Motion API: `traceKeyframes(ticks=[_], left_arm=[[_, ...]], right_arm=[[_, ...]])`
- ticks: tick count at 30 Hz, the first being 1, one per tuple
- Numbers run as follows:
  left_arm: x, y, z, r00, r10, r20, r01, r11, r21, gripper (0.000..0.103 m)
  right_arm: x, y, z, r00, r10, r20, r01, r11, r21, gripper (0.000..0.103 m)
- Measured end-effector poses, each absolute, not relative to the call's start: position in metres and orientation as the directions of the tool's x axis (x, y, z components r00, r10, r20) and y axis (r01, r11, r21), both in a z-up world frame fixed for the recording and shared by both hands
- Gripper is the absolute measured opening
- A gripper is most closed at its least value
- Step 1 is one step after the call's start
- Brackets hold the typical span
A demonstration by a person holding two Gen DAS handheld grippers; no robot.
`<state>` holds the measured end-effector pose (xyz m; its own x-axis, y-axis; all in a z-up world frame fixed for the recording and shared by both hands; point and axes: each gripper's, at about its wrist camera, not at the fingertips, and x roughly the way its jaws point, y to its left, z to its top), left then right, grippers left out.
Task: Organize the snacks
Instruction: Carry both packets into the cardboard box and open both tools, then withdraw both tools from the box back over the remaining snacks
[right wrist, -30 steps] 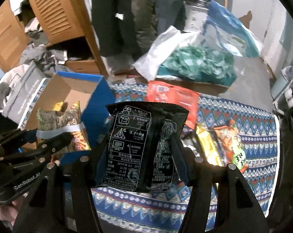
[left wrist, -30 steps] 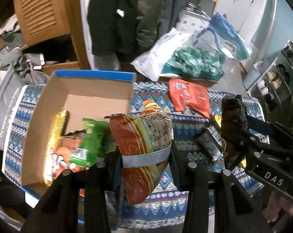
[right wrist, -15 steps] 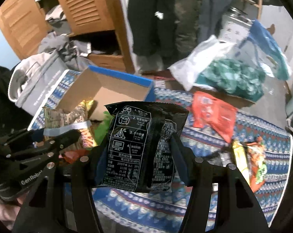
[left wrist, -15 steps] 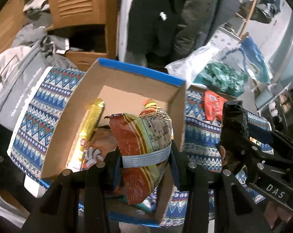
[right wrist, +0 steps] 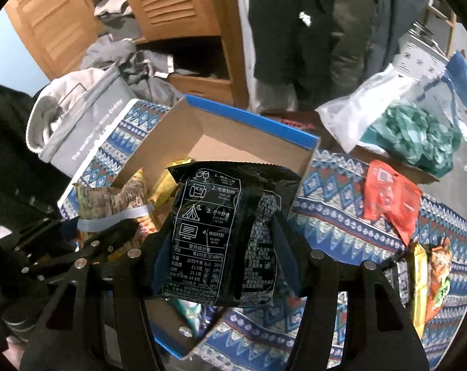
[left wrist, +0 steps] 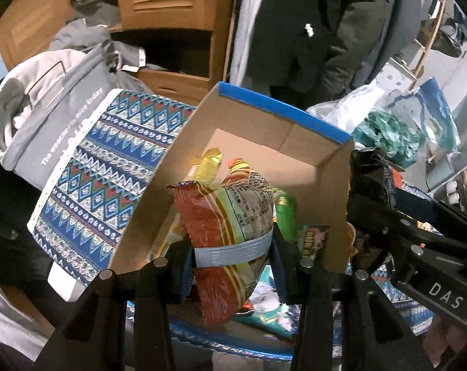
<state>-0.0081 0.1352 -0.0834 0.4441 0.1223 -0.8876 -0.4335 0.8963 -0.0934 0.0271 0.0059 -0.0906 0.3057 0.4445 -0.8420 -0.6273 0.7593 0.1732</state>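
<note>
Now, here is what you have in front of you.

Left tongs: your left gripper (left wrist: 232,255) is squeezed onto the red bag (left wrist: 224,216). A grey band goes round the middle of the bag, right where the pads press.

Red bag: you hold it upright over the box (left wrist: 283,114), above the snacks inside.

Right tongs: your right gripper (right wrist: 222,247) is squeezed onto the black bag (right wrist: 215,232). The pads press both of its sides.

Black bag: you hold it upright with the white print facing you. It hangs over the near right part of the box (right wrist: 249,123).

Both tongs: they are side by side. In the left view the right one shows at the right edge, just past the right wall of the box. In the right view the left one shows at the left edge, over the box.

Box: it is brown card with a blue rim, and it sits open on the cloth (right wrist: 335,191).

In the box: a yellow pack (left wrist: 208,162) and a green pack (left wrist: 284,213) lie under the red bag.

Cloth: it has blue zigzag patterns.

Still on the cloth: an orange pack (right wrist: 388,198) lies to the right of the box, well apart from it. More packs (right wrist: 431,281) lie at the near right.

Grey bag: a grey bag (left wrist: 57,117) sits to the left of the box.

Far side: wooden doors (right wrist: 168,0) stand behind, and a person in dark clothes (left wrist: 314,18) stands past the box.
</note>
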Motion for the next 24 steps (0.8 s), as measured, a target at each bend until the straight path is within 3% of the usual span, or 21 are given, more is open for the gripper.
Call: traceKeyframes(ticks=[8, 13, 24], left_arm=[[-0.011, 0.145, -0.092, 0.411, 0.122, -0.903, -0.462, 0.882, -0.091, 0.043], [-0.012, 0.146, -0.094, 0.396, 0.141, -0.907, -0.475, 0.877, -0.071, 0.057], [-0.004, 0.124, -0.085, 0.417, 0.116, -0.902, -0.437, 0.895, -0.087, 0.066]], right_arm=[[0.029, 0.020, -0.100, 0.256, 0.461, -0.850, -0.648, 0.734, 0.203, 0.061], [0.029, 0.020, -0.100, 0.257, 0.464, -0.848, -0.641, 0.738, 0.209, 0.067], [0.040, -0.013, -0.088, 0.307, 0.453, -0.837, -0.586, 0.783, 0.208, 0.067]])
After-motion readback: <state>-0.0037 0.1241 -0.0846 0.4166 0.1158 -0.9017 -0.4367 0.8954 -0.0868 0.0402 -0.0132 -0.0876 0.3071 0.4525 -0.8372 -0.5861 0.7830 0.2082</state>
